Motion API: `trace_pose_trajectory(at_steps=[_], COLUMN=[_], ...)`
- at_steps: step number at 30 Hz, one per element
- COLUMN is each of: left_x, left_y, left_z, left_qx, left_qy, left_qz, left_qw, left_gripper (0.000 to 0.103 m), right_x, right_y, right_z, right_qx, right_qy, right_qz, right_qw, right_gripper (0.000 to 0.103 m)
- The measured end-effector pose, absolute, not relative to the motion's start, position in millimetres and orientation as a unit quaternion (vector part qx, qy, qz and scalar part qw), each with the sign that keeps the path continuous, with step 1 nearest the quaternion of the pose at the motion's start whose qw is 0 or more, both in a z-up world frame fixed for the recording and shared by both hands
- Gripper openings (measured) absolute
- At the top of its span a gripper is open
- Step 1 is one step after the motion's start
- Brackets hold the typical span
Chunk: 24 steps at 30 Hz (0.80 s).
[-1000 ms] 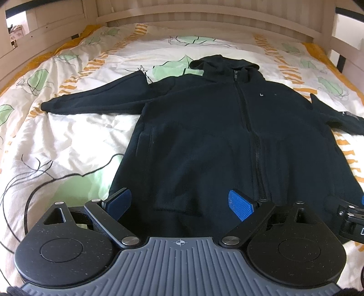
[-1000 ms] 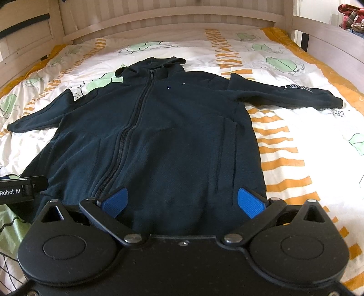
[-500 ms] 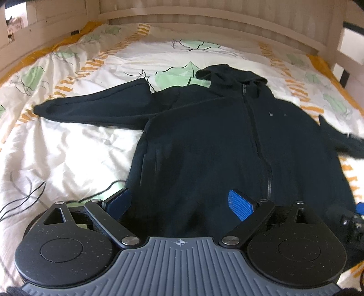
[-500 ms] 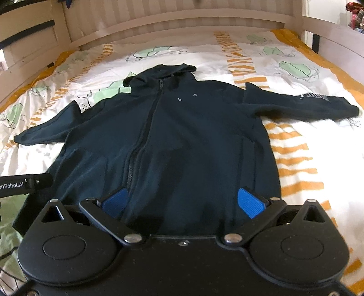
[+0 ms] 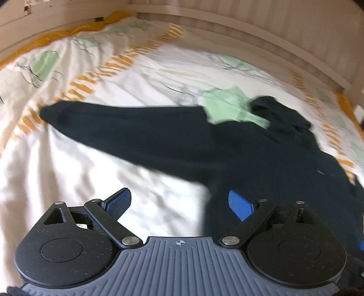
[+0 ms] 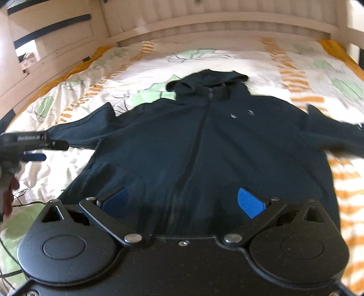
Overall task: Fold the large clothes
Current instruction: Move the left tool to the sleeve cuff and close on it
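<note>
Your hoodie (image 6: pixel 204 145), dark navy w/ a front zip, lies flat and face up on the bed, hood (image 6: pixel 211 79) toward the headboard (image 6: pixel 227 20), both sleeves spread out to the sides. It rests on a white duvet (image 6: pixel 102 75) w/ green leaf shapes and orange stripes. In the left wrist view the sleeve (image 5: pixel 127 127) on that side stretches across the frame, cuff resting on the duvet; the pic is blurred, so fine detail is lost.

Your left gripper (image 5: pixel 179 202) hangs just above the bedding w/ its blue pads wide apart, nothing between them: one pad over white duvet, the other over the hoodie's edge below the armpit. Your right gripper (image 6: pixel 182 200) is likewise spread wide and empty, hovering over the hoodie's lower front, pads either side of the zip (image 6: pixel 182 182). A hand (image 6: pixel 8 193) shows at the left edge of the right wrist view.
</note>
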<state>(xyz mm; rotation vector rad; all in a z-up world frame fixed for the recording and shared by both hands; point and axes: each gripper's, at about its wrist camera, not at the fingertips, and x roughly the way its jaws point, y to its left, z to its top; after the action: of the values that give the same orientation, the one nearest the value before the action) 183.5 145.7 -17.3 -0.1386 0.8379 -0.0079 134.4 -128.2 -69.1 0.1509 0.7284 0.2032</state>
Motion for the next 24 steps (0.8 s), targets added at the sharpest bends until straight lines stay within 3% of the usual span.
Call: trace_pose_trajectory(at_steps=[21, 23, 24], left_x=[318, 320, 322], left_y=[310, 314, 316], left_z=[-80, -81, -81], left_qx=[-0.125, -0.132, -0.136], left_qy=[0.415, 0.403, 0.4], left_qz=[0.138, 0.141, 0.141], left_qw=[0.891, 0.895, 0.895], left_gripper=[0.093, 0.089, 0.081], right_x=[204, 209, 211], right_y=[-77, -74, -73], right_z=[-87, -88, -88], right_qx=[0.062, 0.06, 0.058], right_qy=[0.379, 0.377, 0.377], right_qz=[0.163, 0.162, 0.162], right_qw=[0.909, 0.91, 0.91], right_gripper=[0.102, 0.102, 0.102])
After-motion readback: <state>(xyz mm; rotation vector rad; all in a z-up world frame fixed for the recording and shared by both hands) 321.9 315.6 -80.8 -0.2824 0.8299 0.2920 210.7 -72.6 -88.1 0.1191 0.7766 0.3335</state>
